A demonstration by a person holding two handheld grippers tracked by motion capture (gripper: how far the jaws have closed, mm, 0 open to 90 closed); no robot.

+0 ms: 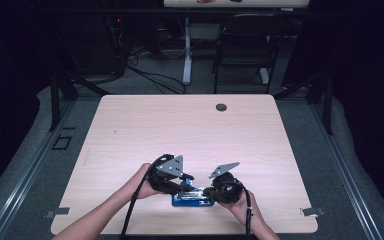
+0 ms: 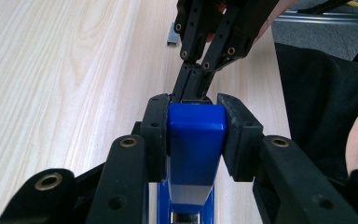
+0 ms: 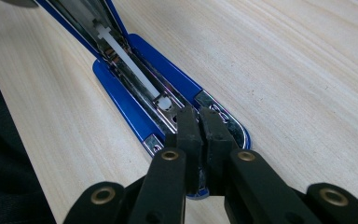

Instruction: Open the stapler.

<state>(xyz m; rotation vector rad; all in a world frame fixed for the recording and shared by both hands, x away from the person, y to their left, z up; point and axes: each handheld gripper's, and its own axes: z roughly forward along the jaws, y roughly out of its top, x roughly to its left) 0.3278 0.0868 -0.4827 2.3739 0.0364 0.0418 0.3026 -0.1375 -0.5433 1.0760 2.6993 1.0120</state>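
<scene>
I have the blue stapler (image 1: 192, 198) lying near my edge of the table (image 1: 145, 125), between my two hands, and it is swung open. My left gripper (image 2: 193, 140) has its fingers (image 2: 156, 135) clamped on the blue top arm of the stapler, one pad flat against each side of it, the arm's squared end standing just past the pad tips. Beyond those fingers, farther along the stapler, I see my right gripper (image 2: 193, 81) coming down with its tips close together onto the part below. From the right gripper (image 3: 200, 135) itself, the fingers (image 3: 188, 135) are together, a thin dark slit between the pads, and their tips sit on the metal front end of the stapler's base; whether they pinch anything there I cannot tell. Ahead of those fingers the open staple channel (image 3: 130, 60) runs away up and to the left, with its white pusher strip lying along it and the blue base rim on either side. In the high view my left hand (image 1: 145, 182) and right hand (image 1: 240, 200) hold the grippers tilted toward each other over the stapler. A small dark round disc (image 1: 221, 107) lies far beyond the fingers, near the table's far edge.
</scene>
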